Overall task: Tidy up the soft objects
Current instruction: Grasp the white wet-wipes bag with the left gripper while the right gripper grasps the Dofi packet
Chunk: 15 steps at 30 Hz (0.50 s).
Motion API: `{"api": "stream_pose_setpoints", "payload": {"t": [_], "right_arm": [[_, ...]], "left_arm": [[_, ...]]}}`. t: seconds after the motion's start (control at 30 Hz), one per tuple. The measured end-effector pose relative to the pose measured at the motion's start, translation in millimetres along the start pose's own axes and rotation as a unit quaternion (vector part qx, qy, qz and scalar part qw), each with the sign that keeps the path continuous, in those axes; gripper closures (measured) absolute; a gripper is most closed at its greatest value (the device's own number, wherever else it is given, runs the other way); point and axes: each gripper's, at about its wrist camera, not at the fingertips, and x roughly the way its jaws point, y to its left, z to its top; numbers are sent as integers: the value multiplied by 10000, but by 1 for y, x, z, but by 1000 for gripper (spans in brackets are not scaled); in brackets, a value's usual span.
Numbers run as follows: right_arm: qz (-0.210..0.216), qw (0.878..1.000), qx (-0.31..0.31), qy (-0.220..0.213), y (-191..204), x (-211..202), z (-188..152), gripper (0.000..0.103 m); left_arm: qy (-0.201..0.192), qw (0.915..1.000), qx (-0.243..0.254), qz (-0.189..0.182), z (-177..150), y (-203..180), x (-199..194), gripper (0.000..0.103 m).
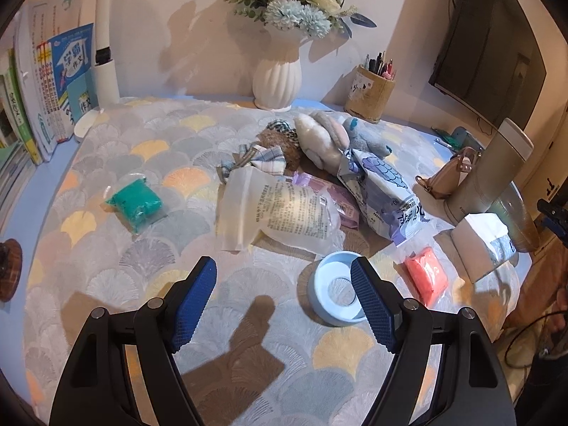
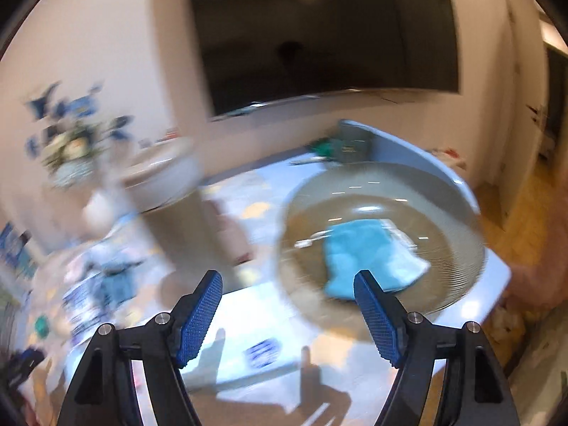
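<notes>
Left gripper (image 1: 284,285): jaws spread wide, nothing between them, held above the patterned tablecloth (image 1: 124,255). Its right finger overlaps a pale blue ring-shaped dish (image 1: 328,285) in the view; contact cannot be judged.

Right gripper (image 2: 288,296): jaws spread wide, empty. This view is heavily motion-blurred. Ahead of it, a light blue cloth (image 2: 358,255) lies inside a clear glass bowl (image 2: 458,234) at the table's edge.

Soft items, left view:
- Green packet (image 1: 136,204) alone on the cloth, well apart from the others.
- Orange-red packet (image 1: 426,278) just beside the blue dish.
- Central pile: white bag (image 1: 284,209) with small printed text, not legible; purple pack (image 1: 333,198) partly under it; blue-and-white bag (image 1: 383,191) with large Chinese characters, only partly readable.
- Behind the pile: plaid cloth (image 1: 262,158), brown plush (image 1: 280,142), grey-white plush toy (image 1: 326,138).

Writing: books (image 1: 60,85) standing at the left carry Chinese titles; "作文" reads on the blue cover.

Also present: white vase (image 1: 277,78) with flowers, pen holder (image 1: 371,94), dark screen (image 1: 493,42) on the wall.
</notes>
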Motion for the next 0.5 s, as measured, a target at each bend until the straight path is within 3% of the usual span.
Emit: {"api": "stream_pose_setpoints", "payload": {"t": [0.17,0.27,0.4,0.5], "right_arm": [[727,9945,-745,63,68,-14,-23,28],[1133,9852,-1283,89,114,-17,-41,28],[1562,9706,-1786,400,174,2,-65,28],[1863,9628,-1835,680,201,24,-72,28]], "left_arm": [[-158,9982,347,469,-5,27,-22,26],[-214,9976,211,617,-6,49,-31,26],[-170,9997,-187,55,6,63,-27,26],[95,9992,-267,-299,19,53,-4,26]]}}
